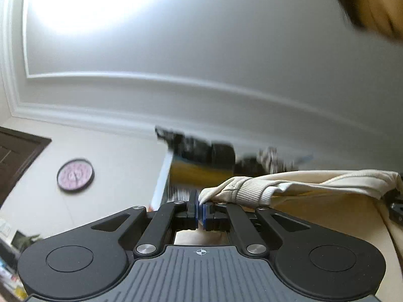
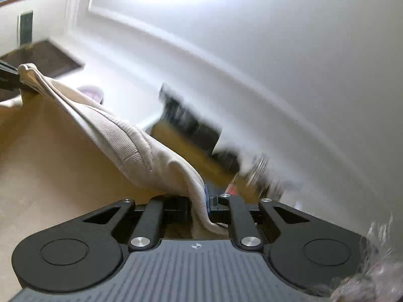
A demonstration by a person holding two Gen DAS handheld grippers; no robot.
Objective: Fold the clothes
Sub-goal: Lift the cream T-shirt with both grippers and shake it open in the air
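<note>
A cream garment with a ribbed hem hangs stretched between both grippers, held high with the cameras tilted up at the ceiling. My left gripper (image 1: 200,207) is shut on one corner of the garment (image 1: 252,190), which runs off to the right toward the other gripper's black body (image 1: 395,207). My right gripper (image 2: 200,202) is shut on the ribbed edge of the garment (image 2: 121,138), which stretches up-left to the left gripper (image 2: 7,78) at the frame edge. The cloth below hangs out of sight.
A white ceiling with moulding fills both views. A round clock (image 1: 75,175) hangs on the wall beside a dark door frame (image 1: 17,151). A blurred shelf with dark objects (image 1: 201,148) stands behind the garment; it also shows in the right wrist view (image 2: 191,125).
</note>
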